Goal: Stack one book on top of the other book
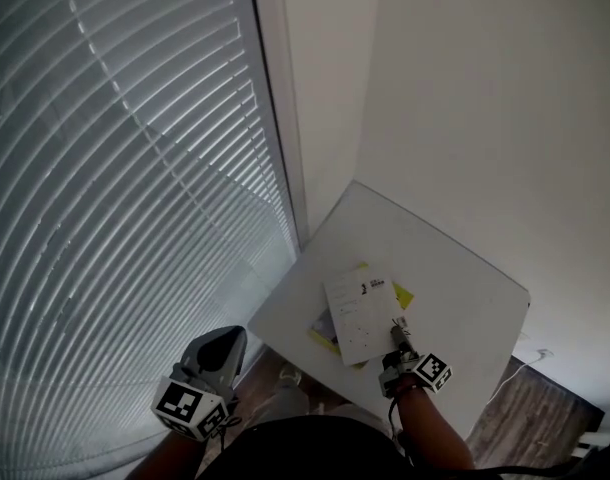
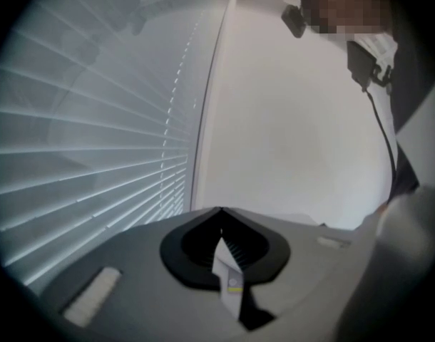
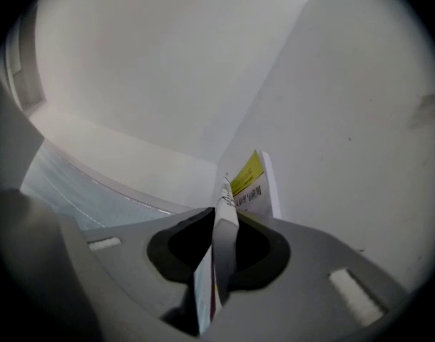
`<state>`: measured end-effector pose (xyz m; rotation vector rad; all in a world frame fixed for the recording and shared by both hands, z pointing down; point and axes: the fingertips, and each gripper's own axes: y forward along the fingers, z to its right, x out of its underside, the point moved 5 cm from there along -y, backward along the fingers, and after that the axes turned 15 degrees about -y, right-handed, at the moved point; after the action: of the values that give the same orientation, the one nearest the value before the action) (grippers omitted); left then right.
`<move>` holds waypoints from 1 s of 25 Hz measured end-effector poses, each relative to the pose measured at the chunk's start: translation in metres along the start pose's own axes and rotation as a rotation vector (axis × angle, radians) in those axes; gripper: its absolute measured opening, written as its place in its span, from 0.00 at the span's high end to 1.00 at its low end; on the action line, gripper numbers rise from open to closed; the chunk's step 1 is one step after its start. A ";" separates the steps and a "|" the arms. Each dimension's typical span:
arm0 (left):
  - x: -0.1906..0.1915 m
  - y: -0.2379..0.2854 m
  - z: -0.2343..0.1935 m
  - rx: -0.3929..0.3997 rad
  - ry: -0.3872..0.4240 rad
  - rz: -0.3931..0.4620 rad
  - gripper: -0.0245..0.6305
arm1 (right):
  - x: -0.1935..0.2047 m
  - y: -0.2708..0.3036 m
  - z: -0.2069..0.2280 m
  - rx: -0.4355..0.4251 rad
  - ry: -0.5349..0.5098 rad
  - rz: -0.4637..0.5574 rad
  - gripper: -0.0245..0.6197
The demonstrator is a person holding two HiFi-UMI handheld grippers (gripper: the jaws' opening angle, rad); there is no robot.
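Note:
On the white table point(image 1: 455, 268) a white book point(image 1: 357, 316) lies askew over a yellow book point(image 1: 402, 295), whose corners stick out past it. My right gripper point(image 1: 398, 330) is shut on the white book's near edge. In the right gripper view that white book point(image 3: 226, 209) runs edge-on between the jaws of the right gripper point(image 3: 224, 223), and the yellow book's cover point(image 3: 249, 178) shows just beyond. My left gripper point(image 1: 228, 336) hangs off the table at the lower left, beside the blinds. Its jaws meet at a point in the left gripper view point(image 2: 219, 211), with nothing between them.
Window blinds point(image 1: 115, 218) fill the left side, with a white frame point(image 1: 280, 118) and a plain wall point(image 1: 485, 98) behind the table. Wooden floor point(image 1: 535, 418) and a cable show past the table's right edge. The person's arm point(image 1: 435, 438) reaches from below.

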<state>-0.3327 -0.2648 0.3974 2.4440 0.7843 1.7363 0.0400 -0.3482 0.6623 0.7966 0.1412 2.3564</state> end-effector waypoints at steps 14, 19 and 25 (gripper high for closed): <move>0.003 0.017 0.009 0.021 -0.002 -0.014 0.95 | 0.006 0.003 0.013 0.184 -0.226 -0.212 0.70; -0.001 0.023 0.010 0.030 -0.002 -0.013 0.95 | 0.012 -0.002 0.026 0.287 -0.283 -0.305 0.49; 0.002 0.034 0.012 0.057 -0.008 -0.032 0.95 | 0.005 -0.020 0.036 0.389 -0.313 -0.279 0.45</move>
<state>-0.3084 -0.2905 0.4054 2.4582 0.8793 1.7152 0.0681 -0.3323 0.6881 1.2332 0.5513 1.9381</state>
